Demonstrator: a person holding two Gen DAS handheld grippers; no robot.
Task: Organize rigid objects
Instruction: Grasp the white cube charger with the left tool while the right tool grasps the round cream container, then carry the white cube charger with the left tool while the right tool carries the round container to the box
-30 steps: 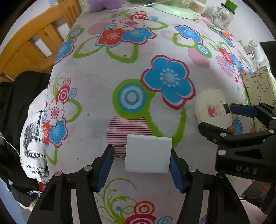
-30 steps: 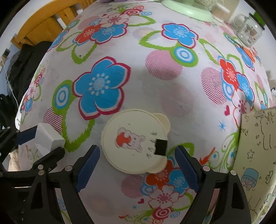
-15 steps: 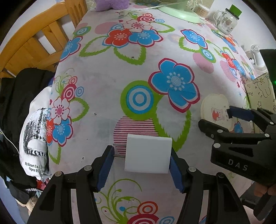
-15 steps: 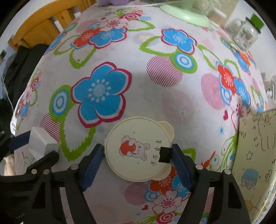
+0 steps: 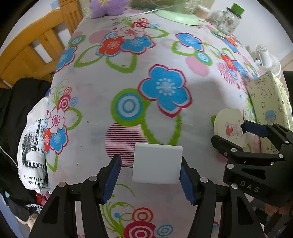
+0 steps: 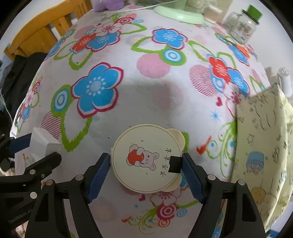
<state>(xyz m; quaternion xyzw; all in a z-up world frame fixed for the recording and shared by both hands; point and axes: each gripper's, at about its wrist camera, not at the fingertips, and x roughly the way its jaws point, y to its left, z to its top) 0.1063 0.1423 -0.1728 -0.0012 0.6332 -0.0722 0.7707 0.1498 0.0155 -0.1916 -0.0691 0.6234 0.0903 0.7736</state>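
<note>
**Both claws now loaded over the flowered table**

The table wears a white cloth printed with big blue, red and green flowers, and both of our claws hang over its near edge, pointing steeply down.

Closest to us, the left claw is clamped on a white square block; a thin pair of metal pins sticks out of the block toward the left pad. That grip is the same as a second ago, but the block now sits clear of the cloth, so we judge it lifted.

Just to the right of it, the right claw has changed most. A second ago its pads stood wide on either side of the round cream case with the rabbit picture; now they have closed in and press on its rim, one pad on a black tab at the case's right edge.

So both rigid objects are in hand, and we judge the picking part done and the carrying next.

Right of the right claw stands a pale yellow box, likely the destination. Far beyond are a green dish and a glass jar.
</note>
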